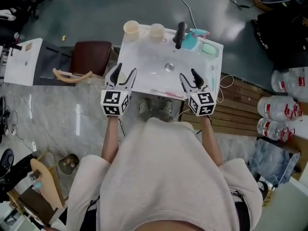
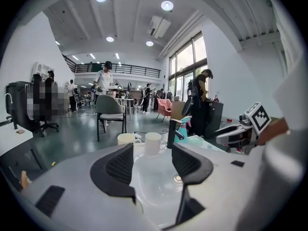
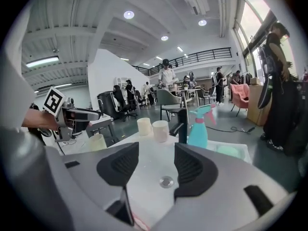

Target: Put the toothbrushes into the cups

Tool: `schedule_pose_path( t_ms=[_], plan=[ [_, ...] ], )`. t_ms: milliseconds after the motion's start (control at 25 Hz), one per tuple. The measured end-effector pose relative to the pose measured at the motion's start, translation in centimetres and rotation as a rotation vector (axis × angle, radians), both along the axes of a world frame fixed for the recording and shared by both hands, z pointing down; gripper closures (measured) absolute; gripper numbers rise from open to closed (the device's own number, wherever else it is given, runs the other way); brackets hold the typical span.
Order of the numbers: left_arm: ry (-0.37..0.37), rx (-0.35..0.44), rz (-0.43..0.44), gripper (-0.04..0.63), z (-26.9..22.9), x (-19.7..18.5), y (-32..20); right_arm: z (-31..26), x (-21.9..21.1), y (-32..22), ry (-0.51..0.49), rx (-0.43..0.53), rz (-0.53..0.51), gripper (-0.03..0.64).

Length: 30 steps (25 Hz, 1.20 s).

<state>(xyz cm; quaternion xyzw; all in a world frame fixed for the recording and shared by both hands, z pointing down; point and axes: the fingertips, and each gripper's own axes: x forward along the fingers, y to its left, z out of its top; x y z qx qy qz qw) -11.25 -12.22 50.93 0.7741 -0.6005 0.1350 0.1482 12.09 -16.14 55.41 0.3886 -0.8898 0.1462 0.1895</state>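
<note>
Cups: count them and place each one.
3. One cup and a second cup stand side by side at the back left of the sink; a third cup at its left edge, near the left gripper.

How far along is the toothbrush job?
Done: nothing, the cups look empty. In hand: nothing, the left gripper and right gripper are open, jaws bare. To do: the pink toothbrush on the sink front edge must go into a cup.

I stand on a grey floor [image 1: 86,13] in a tall white hall. Round ceiling lights [image 2: 167,5] glow overhead, with high windows [image 2: 185,66], a railed balcony [image 2: 130,71], a grey chair [image 2: 109,109] and wooden slats [image 1: 240,114] on my right.
</note>
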Motion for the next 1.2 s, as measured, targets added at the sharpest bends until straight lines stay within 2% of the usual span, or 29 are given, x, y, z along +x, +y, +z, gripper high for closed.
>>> schedule_pose_path(
  t_ms=[360,560,1000,1200],
  plan=[
    [0.010,-0.011,-0.131,0.359,0.6,-4.2,3.3,1.3,-6.5,1.6,0.021,-0.034,-0.195,0.402],
    [0.020,-0.016,-0.177,0.359,1.0,-5.7,4.6,2.6,-9.6,3.2,0.073,-0.064,-0.344,0.402],
    [0.041,0.003,-0.215,0.359,0.7,-6.6,4.9,7.4,-12.8,8.2,0.310,-0.080,-0.711,0.402],
    [0.043,0.005,-0.218,0.359,0.8,-6.8,4.8,9.6,-13.0,10.5,0.457,-0.071,-0.874,0.402]
  ],
)
